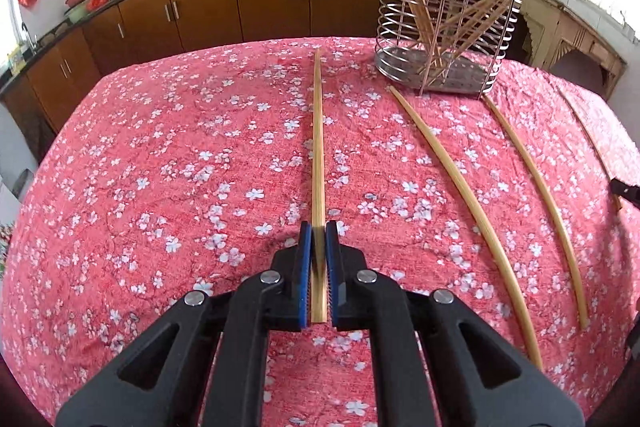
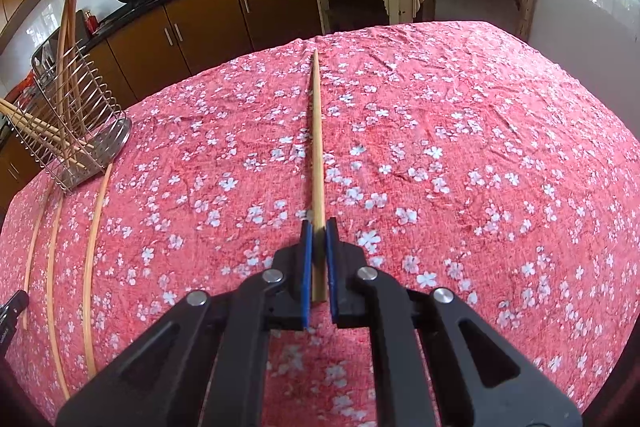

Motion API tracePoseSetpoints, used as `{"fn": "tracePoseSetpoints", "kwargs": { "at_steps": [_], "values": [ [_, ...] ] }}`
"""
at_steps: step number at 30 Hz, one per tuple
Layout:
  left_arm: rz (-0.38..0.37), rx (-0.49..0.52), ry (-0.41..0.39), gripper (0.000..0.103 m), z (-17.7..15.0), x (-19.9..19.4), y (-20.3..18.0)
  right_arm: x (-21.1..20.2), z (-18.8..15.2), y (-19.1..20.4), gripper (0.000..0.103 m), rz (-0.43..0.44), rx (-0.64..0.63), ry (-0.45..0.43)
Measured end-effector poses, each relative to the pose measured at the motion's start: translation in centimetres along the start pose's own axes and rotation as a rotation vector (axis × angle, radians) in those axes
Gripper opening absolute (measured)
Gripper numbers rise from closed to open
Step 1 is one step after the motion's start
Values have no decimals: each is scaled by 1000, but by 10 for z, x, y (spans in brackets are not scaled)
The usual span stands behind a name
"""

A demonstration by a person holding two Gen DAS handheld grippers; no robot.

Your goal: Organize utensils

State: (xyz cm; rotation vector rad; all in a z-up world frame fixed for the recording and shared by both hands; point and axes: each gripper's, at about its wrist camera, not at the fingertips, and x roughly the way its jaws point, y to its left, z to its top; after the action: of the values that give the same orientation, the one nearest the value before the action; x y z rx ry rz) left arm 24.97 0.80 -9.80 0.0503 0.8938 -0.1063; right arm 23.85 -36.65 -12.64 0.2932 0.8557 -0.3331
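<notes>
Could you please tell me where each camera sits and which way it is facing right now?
Left wrist: on the left tool, looking along its gripped chopstick toward the cabinets; wire holder ahead-right.
Right wrist: on the right tool, along its own chopstick; holder far left.
Shared: the holder, floral tablecloth, loose chopsticks.

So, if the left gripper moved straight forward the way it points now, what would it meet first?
Probably nothing: ahead of the left gripper and its held bamboo chopstick only the pink floral tablecloth shows. The wire utensil holder stands to the right of that line.
</notes>
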Motion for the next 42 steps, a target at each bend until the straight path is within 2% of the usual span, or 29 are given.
{"fn": "tracePoseSetpoints", "kwargs": {
  "at_steps": [5, 8, 13, 23, 34, 39, 42],
  "values": [
    [-30, -25, -1, 8, 1, 1, 8, 1, 1, -2, 8, 3, 2, 0],
    [-31, -16, -2, 12, 2, 1, 6, 0, 0, -2, 8, 9, 7, 0],
    [-36, 0, -24, 12, -2, -6, 3, 0, 0, -1, 8, 0, -1, 0],
    [2, 62, 4, 12, -8, -4, -12, -1, -2, 3, 8, -18, -21, 1],
    [4, 60, 3, 12, -8, -3, -9, -6, -9, 5, 8, -28, -32, 2],
    [-2, 54, 3, 12, -8, -3, -10, -6, -8, 5, 8, -32, -37, 2],
    [-4, 50, 2, 7, -7, -3, -9, -6, -7, 4, 8, -28, -35, 1]
  ]
}}
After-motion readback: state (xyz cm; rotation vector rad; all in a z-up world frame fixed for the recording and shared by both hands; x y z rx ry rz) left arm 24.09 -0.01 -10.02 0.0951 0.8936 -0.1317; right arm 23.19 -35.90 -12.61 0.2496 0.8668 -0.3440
